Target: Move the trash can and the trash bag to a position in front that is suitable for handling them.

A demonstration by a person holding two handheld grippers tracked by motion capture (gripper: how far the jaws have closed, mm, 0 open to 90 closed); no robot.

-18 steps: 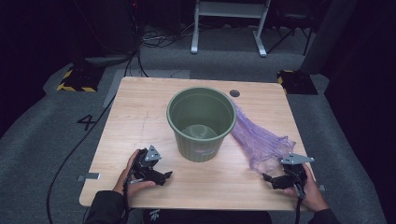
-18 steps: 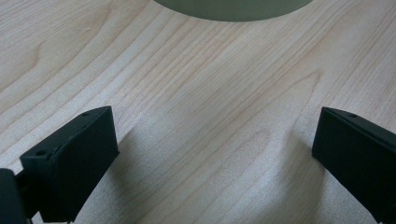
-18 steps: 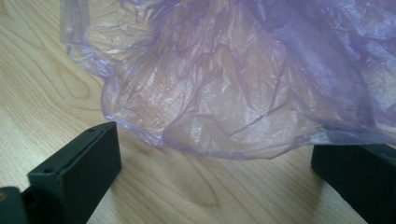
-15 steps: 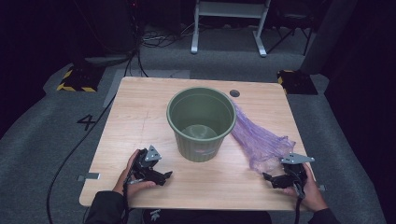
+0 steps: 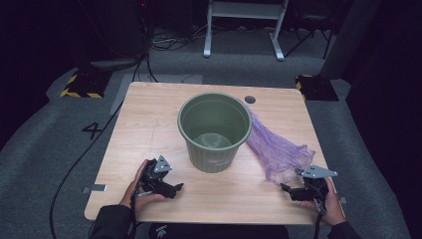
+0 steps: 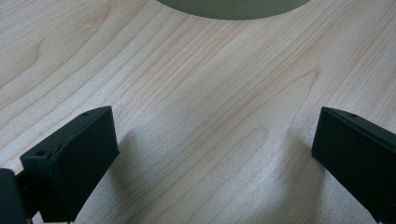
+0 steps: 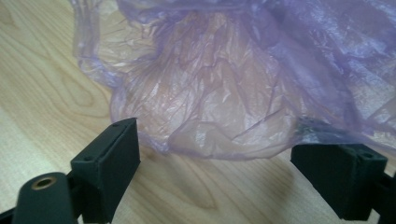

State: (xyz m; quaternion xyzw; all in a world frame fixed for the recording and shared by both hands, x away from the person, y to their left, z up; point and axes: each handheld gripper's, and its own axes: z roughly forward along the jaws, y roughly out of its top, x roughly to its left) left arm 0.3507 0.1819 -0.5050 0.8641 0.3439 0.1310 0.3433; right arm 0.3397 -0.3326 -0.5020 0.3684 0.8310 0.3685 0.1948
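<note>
While both rest low, right gripper [image 5: 291, 191] faces bag [image 5: 278, 149].

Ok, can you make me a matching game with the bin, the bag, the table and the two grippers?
Things:
1. bin
2. bag
3. table
4. left gripper
5. right gripper

Clues:
A. thin, crinkly and purple
B. pale wood
C. green and upright in the middle
D. open, with the bag's edge just ahead of its jaws
E. open over bare wood, near the bin's base

Pairs: 1-C, 2-A, 3-B, 4-E, 5-D
</note>
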